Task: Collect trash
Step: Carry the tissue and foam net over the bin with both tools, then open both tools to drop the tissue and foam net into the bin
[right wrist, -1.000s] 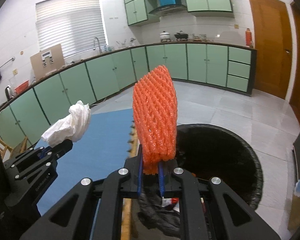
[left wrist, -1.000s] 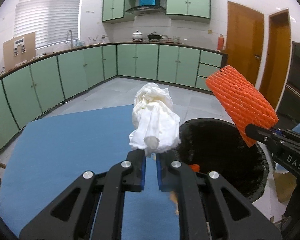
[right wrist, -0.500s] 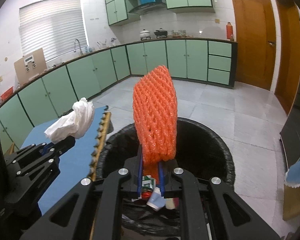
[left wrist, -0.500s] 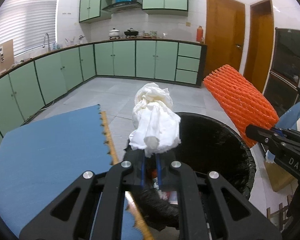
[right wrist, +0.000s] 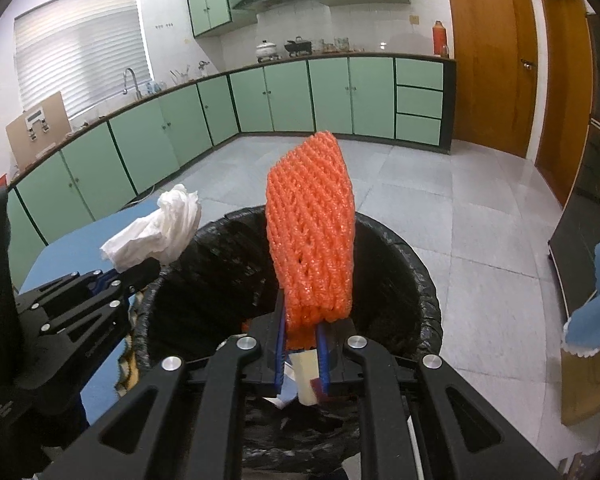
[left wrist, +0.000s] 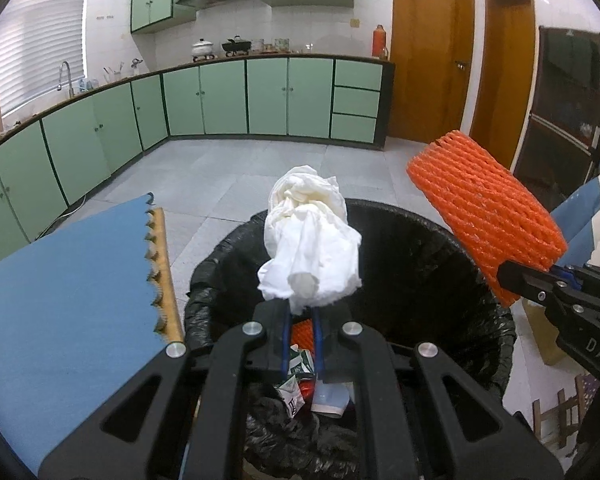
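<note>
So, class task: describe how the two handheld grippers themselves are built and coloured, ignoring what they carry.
Both the left gripper and the right gripper are matte black, angular linkages with cut-out openings and round silver bolts at the joints. Their fingers are lined with blue pads. White lettering marks the right gripper's side. No cables or sleeves show.

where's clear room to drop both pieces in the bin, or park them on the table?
Bin: the far half of the black liner is bare; trash piles at the near side, under the left tongs. Blue table mat: bare up to its scalloped edge. Crowded: white tissue and orange foam net share the opening.
</note>
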`<action>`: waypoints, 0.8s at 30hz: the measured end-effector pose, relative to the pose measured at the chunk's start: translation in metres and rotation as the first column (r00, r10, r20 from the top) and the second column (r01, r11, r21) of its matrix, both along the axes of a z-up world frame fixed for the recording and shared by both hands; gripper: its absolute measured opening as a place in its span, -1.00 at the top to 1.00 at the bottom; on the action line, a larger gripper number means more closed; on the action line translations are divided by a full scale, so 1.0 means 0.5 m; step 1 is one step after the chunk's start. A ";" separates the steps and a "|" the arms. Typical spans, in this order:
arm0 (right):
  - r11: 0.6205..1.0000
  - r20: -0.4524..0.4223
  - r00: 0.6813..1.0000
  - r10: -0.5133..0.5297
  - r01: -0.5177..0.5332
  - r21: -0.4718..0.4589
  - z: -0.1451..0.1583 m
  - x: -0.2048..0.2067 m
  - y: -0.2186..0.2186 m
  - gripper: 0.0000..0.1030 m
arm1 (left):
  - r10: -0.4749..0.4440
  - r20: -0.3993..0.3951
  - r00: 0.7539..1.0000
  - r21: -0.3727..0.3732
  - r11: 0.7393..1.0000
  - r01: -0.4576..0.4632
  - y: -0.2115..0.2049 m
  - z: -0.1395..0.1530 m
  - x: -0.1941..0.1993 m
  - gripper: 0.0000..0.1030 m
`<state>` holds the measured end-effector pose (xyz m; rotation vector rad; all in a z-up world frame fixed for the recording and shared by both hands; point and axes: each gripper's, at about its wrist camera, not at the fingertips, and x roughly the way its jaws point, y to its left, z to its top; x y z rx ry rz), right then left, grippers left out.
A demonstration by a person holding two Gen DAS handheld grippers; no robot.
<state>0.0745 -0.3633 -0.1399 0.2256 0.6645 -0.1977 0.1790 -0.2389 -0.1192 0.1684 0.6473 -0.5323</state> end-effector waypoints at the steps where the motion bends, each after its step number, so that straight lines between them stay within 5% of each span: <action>1: 1.000 -0.005 1.000 0.000 0.000 0.000 -0.004 0.003 -0.003 0.75 | 0.000 -0.003 1.000 0.004 1.000 0.000 -0.001 -0.004 0.004 0.85; 12: 1.000 -0.065 0.998 0.003 -0.002 0.008 -0.061 0.045 -0.024 0.70 | -0.003 -0.039 0.999 0.034 0.999 0.004 -0.040 -0.037 0.044 0.84; 20: 1.000 -0.082 0.997 -0.015 0.014 -0.013 -0.069 0.050 -0.026 -0.03 | -0.006 -0.066 0.998 -0.006 1.000 0.006 -0.026 -0.033 0.057 0.17; 22: 0.999 -0.081 0.996 -0.031 0.029 -0.023 -0.069 0.044 -0.025 -0.49 | -0.004 -0.068 0.998 -0.011 1.000 0.003 -0.015 -0.027 0.057 0.10; 24: 0.998 -0.074 0.996 -0.054 0.052 -0.026 -0.066 0.033 -0.026 -0.75 | 0.007 -0.058 0.998 -0.018 1.000 -0.008 0.002 -0.017 0.053 -0.03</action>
